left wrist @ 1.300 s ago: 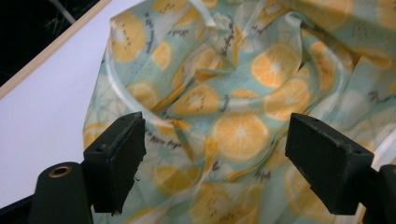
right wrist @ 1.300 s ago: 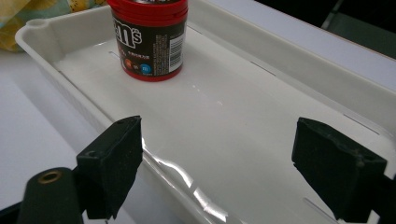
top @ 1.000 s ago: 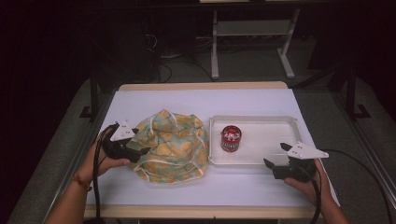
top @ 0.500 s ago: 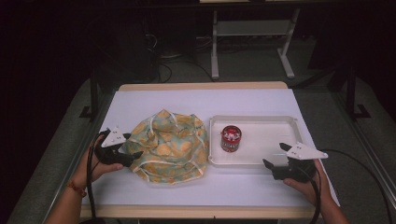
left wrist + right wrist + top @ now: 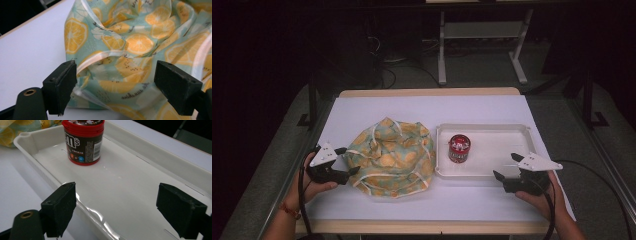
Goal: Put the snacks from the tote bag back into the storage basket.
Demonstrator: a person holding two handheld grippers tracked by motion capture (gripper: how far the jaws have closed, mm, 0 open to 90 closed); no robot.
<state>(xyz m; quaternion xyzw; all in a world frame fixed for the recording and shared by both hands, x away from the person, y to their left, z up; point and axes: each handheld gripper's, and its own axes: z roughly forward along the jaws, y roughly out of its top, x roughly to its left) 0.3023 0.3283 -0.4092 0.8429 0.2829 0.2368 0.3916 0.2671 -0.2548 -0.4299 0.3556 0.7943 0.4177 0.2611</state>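
Observation:
A crumpled fabric bag point(image 5: 392, 155) printed with orange slices lies on the white table, left of centre. My left gripper point(image 5: 350, 161) stands open at the bag's left edge. In the left gripper view a fold of the bag point(image 5: 130, 45) lies just ahead of the wide-apart jaws of that gripper point(image 5: 116, 73). A red and brown candy tub point(image 5: 459, 148) stands upright in the left part of a white tray point(image 5: 484, 126). My right gripper point(image 5: 506, 168) is open at the tray's near right corner. In the right gripper view the tub point(image 5: 83, 141) stands beyond my open right gripper point(image 5: 116, 193), with the tray's bare floor point(image 5: 130, 182) beneath it.
The white table point(image 5: 427, 107) reaches a wooden near edge point(image 5: 422, 227). Dark floor, cables and a metal stand point(image 5: 482, 45) lie behind the table. A black cable point(image 5: 597, 185) trails from my right gripper off the table's right side.
My left gripper has drawn back from the bag's upper left side toward the near left of the table. The right gripper, tray and tub have stayed put.

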